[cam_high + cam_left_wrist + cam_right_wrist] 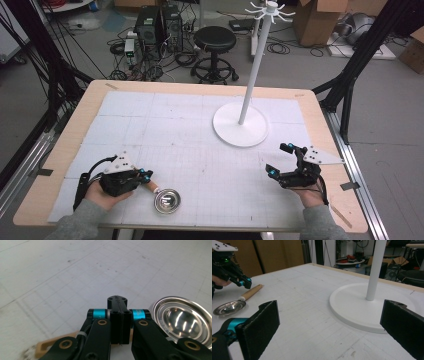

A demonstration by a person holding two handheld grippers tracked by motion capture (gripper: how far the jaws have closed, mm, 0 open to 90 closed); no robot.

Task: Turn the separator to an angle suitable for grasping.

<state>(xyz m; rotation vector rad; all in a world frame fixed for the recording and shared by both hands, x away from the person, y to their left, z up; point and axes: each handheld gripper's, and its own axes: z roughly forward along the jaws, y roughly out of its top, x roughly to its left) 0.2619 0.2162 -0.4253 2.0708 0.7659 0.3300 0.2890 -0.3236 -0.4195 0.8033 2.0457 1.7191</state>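
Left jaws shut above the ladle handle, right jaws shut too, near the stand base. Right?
Not quite. The right gripper has its jaws wide open, as the right gripper view shows, with the stand base beyond them. The rest holds: the left gripper is shut above the ladle handle.
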